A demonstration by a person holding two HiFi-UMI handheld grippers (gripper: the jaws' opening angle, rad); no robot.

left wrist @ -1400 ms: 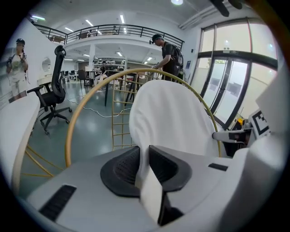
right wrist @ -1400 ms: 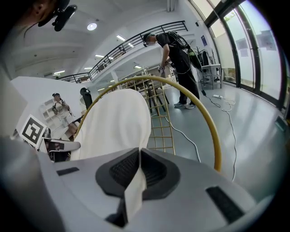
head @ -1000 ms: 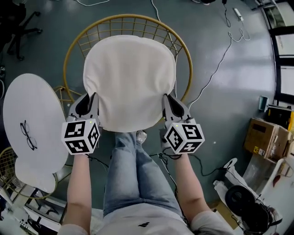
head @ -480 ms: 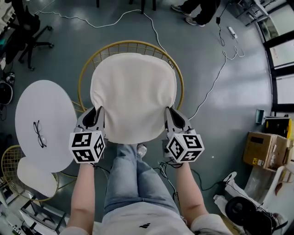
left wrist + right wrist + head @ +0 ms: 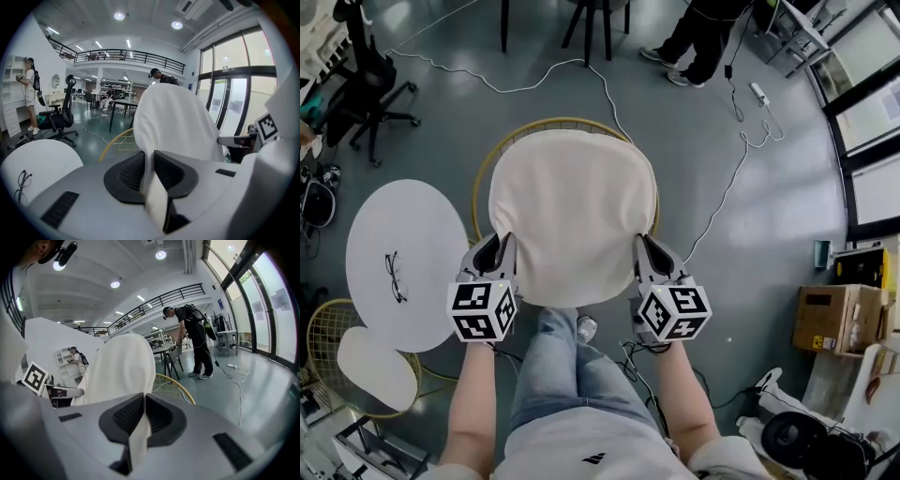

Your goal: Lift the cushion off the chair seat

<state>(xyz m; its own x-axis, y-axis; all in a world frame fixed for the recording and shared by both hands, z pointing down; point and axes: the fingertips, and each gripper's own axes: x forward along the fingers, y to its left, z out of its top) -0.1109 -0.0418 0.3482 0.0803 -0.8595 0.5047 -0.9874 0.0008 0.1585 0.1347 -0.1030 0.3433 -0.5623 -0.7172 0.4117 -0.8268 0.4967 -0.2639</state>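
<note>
A cream round cushion (image 5: 572, 216) hangs in the air above the gold wire chair (image 5: 492, 164), held at its near edge on both sides. My left gripper (image 5: 504, 246) is shut on the cushion's left edge; in the left gripper view the cream cushion (image 5: 176, 122) rises between the black pads (image 5: 129, 173). My right gripper (image 5: 642, 246) is shut on the right edge, and in the right gripper view the cushion (image 5: 124, 366) stands pinched between its pads (image 5: 157, 416). Part of the chair's yellow rim (image 5: 180, 385) shows beyond the cushion.
A white round side table (image 5: 398, 262) with a pair of glasses (image 5: 396, 277) stands at the left. A second wire chair with a cream cushion (image 5: 375, 367) is at the lower left. Cables (image 5: 727, 192) trail over the grey floor. A person (image 5: 703, 37) stands beyond. Cardboard boxes (image 5: 834, 319) sit at the right.
Both grippers have risen with the cushion. It now hangs higher above the chair, and the chair and floor look smaller and farther below.
</note>
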